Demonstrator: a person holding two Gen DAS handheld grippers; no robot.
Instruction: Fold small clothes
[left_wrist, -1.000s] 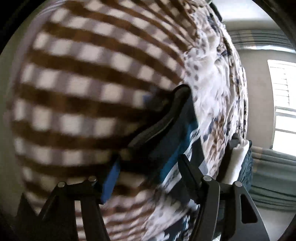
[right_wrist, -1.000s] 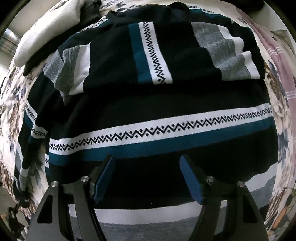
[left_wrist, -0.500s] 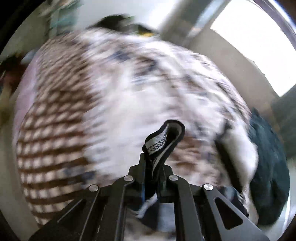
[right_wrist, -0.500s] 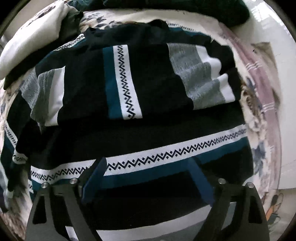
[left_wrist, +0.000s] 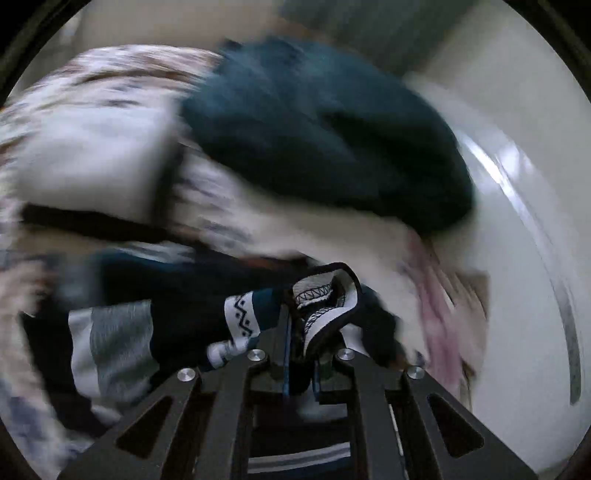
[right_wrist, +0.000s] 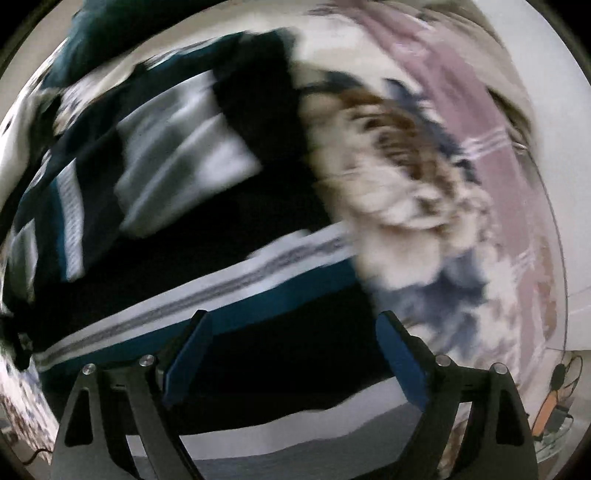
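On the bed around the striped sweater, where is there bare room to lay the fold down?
Bare floral bedspread lies right of the striped sweater, up to the pink cloth at the bed's edge. Crowded: the dark teal garment and white garment beyond it. Left tool pinches the sweater's hem; right tool hovers open.
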